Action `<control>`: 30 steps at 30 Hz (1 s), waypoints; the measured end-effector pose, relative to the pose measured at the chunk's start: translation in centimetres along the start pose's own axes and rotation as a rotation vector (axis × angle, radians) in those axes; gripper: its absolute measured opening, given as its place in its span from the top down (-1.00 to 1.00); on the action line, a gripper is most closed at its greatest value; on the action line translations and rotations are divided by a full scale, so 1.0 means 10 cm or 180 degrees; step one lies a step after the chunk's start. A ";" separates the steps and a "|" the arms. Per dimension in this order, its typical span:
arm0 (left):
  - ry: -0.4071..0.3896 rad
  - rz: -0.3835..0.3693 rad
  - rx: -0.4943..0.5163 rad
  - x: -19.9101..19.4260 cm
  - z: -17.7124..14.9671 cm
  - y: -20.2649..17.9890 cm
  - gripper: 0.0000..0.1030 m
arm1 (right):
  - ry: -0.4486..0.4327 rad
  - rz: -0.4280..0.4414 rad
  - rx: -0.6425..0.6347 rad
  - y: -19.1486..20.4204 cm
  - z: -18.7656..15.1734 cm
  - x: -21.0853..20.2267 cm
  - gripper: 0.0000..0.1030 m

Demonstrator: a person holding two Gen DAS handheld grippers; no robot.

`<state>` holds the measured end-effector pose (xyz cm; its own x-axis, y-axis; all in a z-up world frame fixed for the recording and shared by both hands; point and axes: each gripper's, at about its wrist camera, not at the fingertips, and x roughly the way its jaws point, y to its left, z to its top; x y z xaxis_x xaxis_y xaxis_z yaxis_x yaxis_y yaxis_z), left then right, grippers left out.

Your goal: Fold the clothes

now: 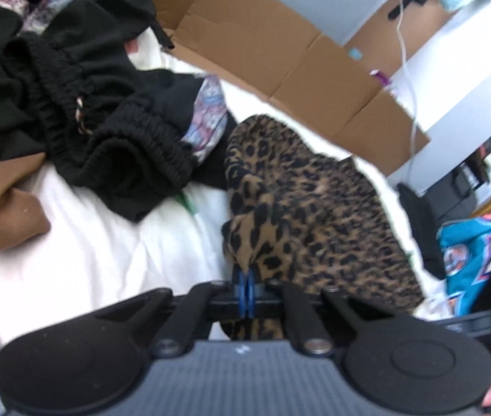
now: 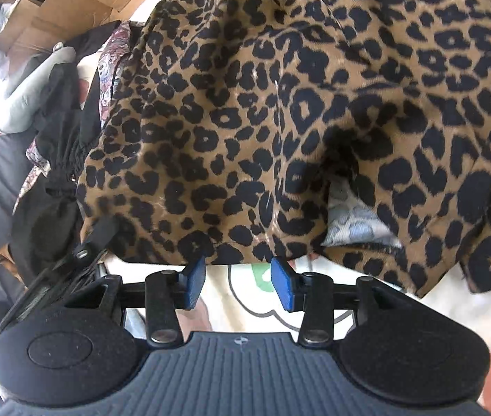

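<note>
Leopard-print garment (image 1: 300, 208) is seen in the left wrist view, bunched on the white bed cover (image 1: 89, 253), right of centre. A fold of its near edge is pinched between the blue pads of the left tool (image 1: 246, 279), which are pressed together on the cloth. A heap of black clothes (image 1: 82, 104) lies far left, a tan garment (image 1: 6, 208) at the left edge, flattened cardboard (image 1: 280, 55) beyond the bed.

In the right wrist view the leopard-print garment (image 2: 280, 104) fills most of the frame, draped over the printed bed cover (image 2: 252, 298). The right tool (image 2: 238, 282) is held with its blue pads well apart just before the garment's near hem; nothing is gripped. A pale blue patterned cloth (image 2: 352, 222) shows under a fold. Black clothes (image 2: 58, 159) are bunched at the left.
</note>
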<state>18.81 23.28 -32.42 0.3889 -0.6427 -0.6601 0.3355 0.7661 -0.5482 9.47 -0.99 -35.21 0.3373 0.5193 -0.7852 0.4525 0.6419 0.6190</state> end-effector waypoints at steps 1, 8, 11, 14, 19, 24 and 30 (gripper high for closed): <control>-0.0014 -0.0045 -0.0005 -0.06 0.01 -0.04 0.96 | -0.0005 0.0039 0.0044 -0.01 0.00 0.00 0.04; -0.0028 -0.0229 0.0033 -0.20 0.12 -0.34 0.96 | -0.0036 0.0394 -0.0136 0.19 0.06 -0.10 0.08; -0.0014 -0.0276 0.0045 -0.10 0.17 -0.40 0.95 | -0.0081 0.0430 -0.0348 0.33 0.08 -0.16 0.07; 0.0000 -0.0323 0.0021 0.10 0.20 -0.43 0.93 | -0.0127 0.0427 -0.0369 0.37 0.08 -0.17 0.05; 0.0023 -0.0402 -0.0018 0.43 0.26 -0.48 0.93 | -0.0247 0.0102 -0.0296 0.22 0.08 -0.26 0.05; 0.0192 -0.0360 0.0036 0.84 0.25 -0.52 0.56 | -0.0323 -0.0137 -0.0134 -0.05 0.10 -0.38 0.05; 0.0358 -0.0242 0.0059 0.91 0.08 -0.50 0.43 | -0.0426 -0.0195 -0.0115 -0.20 0.19 -0.48 0.05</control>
<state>21.39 13.56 -35.24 0.2633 -0.6932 -0.6710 0.3767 0.7142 -0.5900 8.55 -5.86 -32.73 0.4180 0.4003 -0.8155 0.4465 0.6912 0.5682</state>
